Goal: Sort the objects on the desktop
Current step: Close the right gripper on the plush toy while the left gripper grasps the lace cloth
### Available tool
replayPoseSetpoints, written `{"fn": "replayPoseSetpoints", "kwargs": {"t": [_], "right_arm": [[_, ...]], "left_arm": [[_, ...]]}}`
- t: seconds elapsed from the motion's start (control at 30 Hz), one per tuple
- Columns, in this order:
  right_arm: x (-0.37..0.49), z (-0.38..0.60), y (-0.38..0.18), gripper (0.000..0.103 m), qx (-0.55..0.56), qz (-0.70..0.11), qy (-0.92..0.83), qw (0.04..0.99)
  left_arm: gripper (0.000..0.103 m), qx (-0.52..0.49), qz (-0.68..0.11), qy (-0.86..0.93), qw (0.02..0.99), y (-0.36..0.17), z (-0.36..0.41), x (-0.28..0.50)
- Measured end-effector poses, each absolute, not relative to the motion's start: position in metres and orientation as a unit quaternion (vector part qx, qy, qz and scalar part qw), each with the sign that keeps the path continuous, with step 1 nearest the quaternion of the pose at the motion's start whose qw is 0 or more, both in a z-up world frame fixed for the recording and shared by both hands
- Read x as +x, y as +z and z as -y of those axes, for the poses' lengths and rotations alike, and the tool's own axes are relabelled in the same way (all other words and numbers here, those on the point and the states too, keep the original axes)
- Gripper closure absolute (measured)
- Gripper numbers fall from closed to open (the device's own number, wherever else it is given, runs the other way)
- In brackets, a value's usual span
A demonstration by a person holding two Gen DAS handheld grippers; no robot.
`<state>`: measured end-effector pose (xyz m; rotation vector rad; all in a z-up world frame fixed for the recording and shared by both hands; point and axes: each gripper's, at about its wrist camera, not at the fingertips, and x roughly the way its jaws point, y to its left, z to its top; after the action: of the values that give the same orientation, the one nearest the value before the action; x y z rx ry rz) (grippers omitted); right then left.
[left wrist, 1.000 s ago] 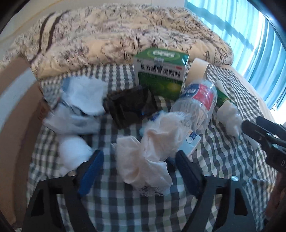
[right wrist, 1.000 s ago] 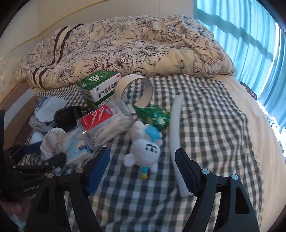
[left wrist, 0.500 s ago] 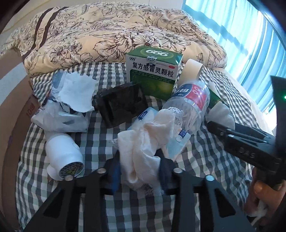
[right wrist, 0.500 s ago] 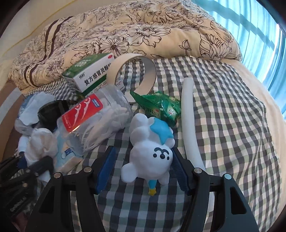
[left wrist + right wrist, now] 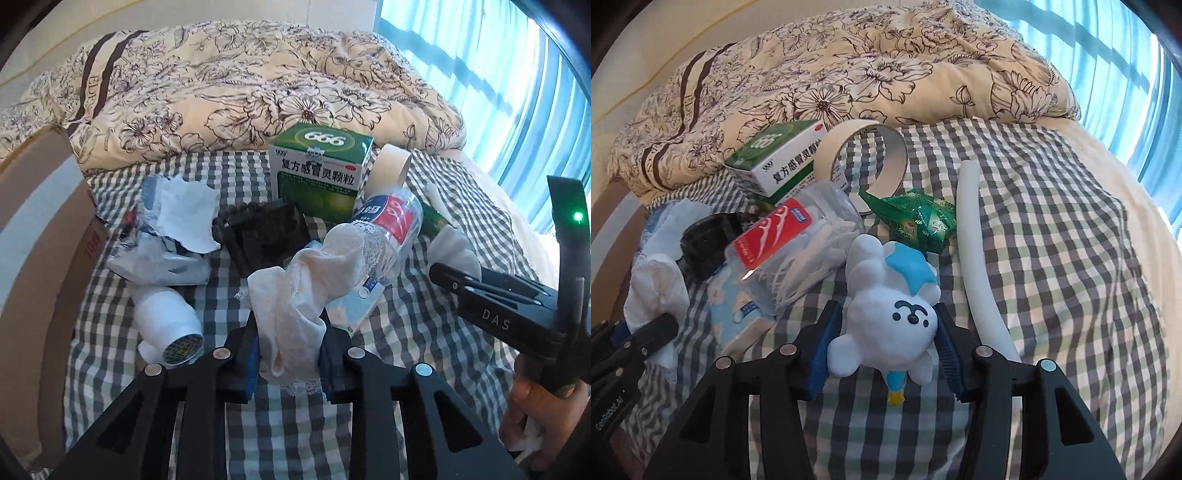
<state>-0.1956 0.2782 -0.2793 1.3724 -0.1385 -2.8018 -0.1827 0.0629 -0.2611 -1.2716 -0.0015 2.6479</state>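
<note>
Both claws pinching soft things on the bed

The left claw [image 5: 287,356] grips a cream lace cloth [image 5: 295,295]; the right claw [image 5: 882,350] clamps a white plush toy [image 5: 890,306], foam tube [image 5: 979,266] just right.

Both grippers black plastic w/ cut-out linkage arms, round silver screws at pivots, blue ribbed pads [image 5: 820,350] inside fingers. Right gripper [image 5: 502,295] seen from left cam: white "DAS" lettering, green LED [image 5: 577,216] on upright black strip, hand [image 5: 532,417] on handle
</note>
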Motion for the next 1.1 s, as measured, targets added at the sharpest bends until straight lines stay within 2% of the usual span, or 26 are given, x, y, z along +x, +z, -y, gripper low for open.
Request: {"fn": "replayPoseSetpoints", "kwargs": {"t": [0.4,1.1], "right_arm": [[-0.145,-0.273,-0.236,0.053,0.412,0.051,-0.909,0.015],[-0.025,-0.233,-0.113,0.053,0.316,0.05,-0.946,0.052]], "left_arm": [[0.077,-0.408,0.007,0.909,0.088,-0.219,-0.057,-0.15],[0.077,-0.328,0.008,0.943,0.055,-0.103,-0.032,-0.046]]}}
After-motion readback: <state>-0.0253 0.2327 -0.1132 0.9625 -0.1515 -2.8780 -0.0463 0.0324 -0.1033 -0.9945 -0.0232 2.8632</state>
